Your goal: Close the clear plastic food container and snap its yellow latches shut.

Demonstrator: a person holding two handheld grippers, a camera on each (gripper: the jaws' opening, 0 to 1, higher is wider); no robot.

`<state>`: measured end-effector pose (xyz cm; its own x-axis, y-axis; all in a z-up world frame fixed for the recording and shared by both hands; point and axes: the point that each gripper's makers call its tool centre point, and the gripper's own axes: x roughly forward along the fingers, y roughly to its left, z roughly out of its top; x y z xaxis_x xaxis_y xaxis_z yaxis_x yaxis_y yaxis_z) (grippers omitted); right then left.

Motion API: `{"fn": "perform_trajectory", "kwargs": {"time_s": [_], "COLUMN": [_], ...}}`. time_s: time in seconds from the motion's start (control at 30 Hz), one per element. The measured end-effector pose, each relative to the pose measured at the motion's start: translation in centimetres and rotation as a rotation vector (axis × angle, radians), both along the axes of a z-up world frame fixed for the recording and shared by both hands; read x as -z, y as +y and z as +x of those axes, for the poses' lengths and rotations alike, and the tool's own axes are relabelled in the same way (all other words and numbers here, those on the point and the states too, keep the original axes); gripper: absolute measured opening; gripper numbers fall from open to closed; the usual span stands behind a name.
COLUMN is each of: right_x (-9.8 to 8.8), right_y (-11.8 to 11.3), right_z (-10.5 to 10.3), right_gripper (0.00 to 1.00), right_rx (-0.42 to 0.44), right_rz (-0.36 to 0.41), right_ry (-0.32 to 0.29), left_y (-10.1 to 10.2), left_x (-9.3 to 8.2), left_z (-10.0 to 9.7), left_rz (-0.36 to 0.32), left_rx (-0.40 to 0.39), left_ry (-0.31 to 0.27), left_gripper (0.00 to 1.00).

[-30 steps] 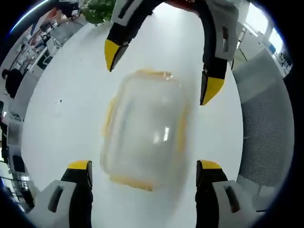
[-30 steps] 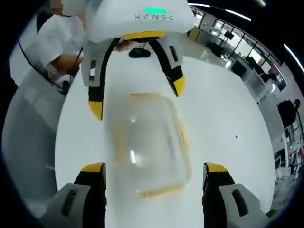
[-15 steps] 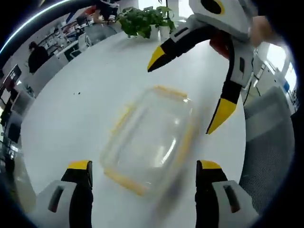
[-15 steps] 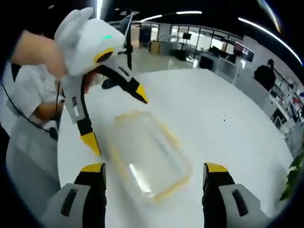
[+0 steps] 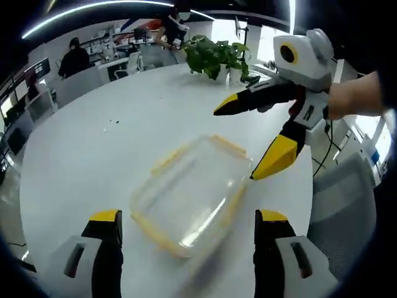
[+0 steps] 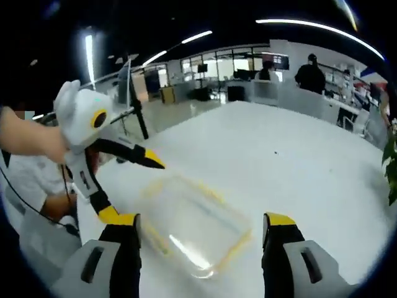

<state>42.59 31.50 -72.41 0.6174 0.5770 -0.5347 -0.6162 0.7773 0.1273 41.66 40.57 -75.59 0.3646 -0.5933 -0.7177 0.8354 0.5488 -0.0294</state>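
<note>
Clear plastic food container, lid on, lies on the white table between my two tongs — left gripper and right gripper both spread apart, empty, flanking it to reach the yellow latches

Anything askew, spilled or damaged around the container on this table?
Nothing stands out. The clear container sits flat on the white table, lid on, with nothing spilled; motion blur hides the state of its yellow latches. Both grippers, left and right, are open.
</note>
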Motion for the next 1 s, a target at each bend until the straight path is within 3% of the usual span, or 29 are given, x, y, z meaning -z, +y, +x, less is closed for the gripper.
{"fn": "perform_trajectory", "kwargs": {"time_s": [0.17, 0.3, 0.37, 0.43, 0.5, 0.73, 1.0], "right_x": [-0.5, -1.2, -1.8, -2.3, -2.1, -1.4, -2.0], "right_y": [0.1, 0.0, 0.1, -0.2, -0.5, -1.0, -1.5], "right_z": [-0.4, -0.6, -0.7, -0.6, -1.0, -1.9, -2.1], "right_gripper": [0.81, 0.82, 0.82, 0.83, 0.84, 0.85, 0.84], "right_rx": [0.020, 0.042, 0.089, 0.122, 0.121, 0.143, 0.157], "right_rz": [0.045, 0.085, 0.181, 0.219, 0.205, 0.208, 0.211], "right_ry": [-0.012, -0.055, -0.052, -0.075, -0.091, -0.086, -0.100], "left_y": [-0.3, 0.4, 0.5, 0.8, 1.1, 1.5, 1.8], "left_x": [-0.9, -1.7, -2.1, -2.2, -2.1, -1.8, -2.3], "left_z": [0.0, 0.1, 0.0, -0.1, -0.2, -0.9, -0.8], "left_rz": [-0.163, -0.218, -0.264, -0.278, -0.295, -0.333, -0.351], "left_rx": [-0.100, -0.130, -0.145, -0.158, -0.174, -0.209, -0.233], "left_ry": [0.027, -0.044, -0.063, -0.076, -0.081, -0.075, -0.080], "left_gripper": [0.88, 0.87, 0.87, 0.87, 0.87, 0.87, 0.87]}}
